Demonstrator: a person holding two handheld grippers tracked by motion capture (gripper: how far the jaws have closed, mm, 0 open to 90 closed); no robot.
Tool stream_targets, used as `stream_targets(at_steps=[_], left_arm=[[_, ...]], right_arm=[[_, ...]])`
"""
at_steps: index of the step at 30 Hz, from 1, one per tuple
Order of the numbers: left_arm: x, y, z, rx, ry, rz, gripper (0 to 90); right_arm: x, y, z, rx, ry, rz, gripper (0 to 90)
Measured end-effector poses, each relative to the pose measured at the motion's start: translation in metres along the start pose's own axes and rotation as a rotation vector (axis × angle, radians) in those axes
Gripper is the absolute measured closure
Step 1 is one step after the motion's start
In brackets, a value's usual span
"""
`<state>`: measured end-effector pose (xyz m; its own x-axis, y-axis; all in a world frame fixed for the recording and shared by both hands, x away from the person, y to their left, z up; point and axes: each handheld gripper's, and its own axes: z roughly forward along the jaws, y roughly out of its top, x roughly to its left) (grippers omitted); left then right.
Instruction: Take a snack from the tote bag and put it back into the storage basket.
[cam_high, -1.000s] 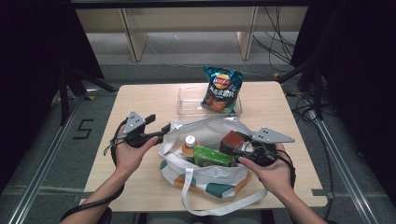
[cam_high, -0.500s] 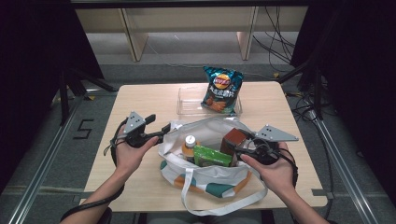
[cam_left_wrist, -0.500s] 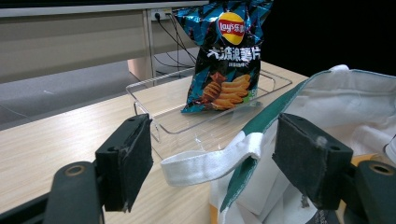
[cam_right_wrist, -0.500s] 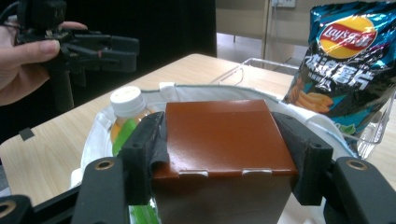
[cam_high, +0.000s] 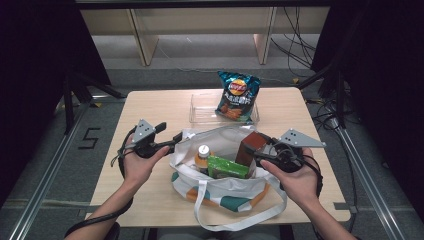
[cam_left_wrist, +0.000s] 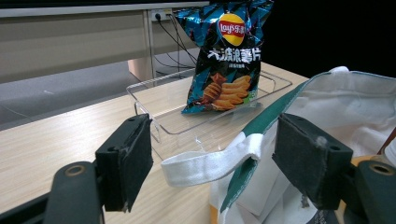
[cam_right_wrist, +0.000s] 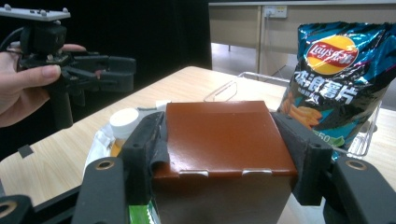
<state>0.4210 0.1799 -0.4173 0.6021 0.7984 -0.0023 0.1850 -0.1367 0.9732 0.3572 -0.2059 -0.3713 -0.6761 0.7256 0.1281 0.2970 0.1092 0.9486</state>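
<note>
A white tote bag with green and orange patches lies open on the wooden table. My right gripper is shut on a brown box standing upright in the bag's right side; in the right gripper view both pads press on the box. Beside it in the bag are a green box and a bottle with a white cap. My left gripper is open at the bag's left rim. In the left gripper view the bag's white strap lies loose between the jaws.
A Lay's chips bag leans upright in a clear plastic tray just behind the tote. Shelving legs and cables lie on the floor beyond the far table edge. Bare wood lies left of the tray and by the near left corner.
The right gripper and the brown box have shifted very slightly upward. The left gripper and the rest of the scene look the same.
</note>
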Motion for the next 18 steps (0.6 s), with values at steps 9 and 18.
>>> stream_targets(at_steps=[9,18], left_arm=[[0.001,0.000,0.000,-0.003,0.000,-0.001,27.0],[0.001,0.000,0.000,-0.002,0.000,-0.001,27.0]], right_arm=[[0.001,0.008,-0.003,-0.017,-0.014,0.017,39.4],[-0.002,0.021,-0.004,-0.052,-0.034,0.007,39.4]])
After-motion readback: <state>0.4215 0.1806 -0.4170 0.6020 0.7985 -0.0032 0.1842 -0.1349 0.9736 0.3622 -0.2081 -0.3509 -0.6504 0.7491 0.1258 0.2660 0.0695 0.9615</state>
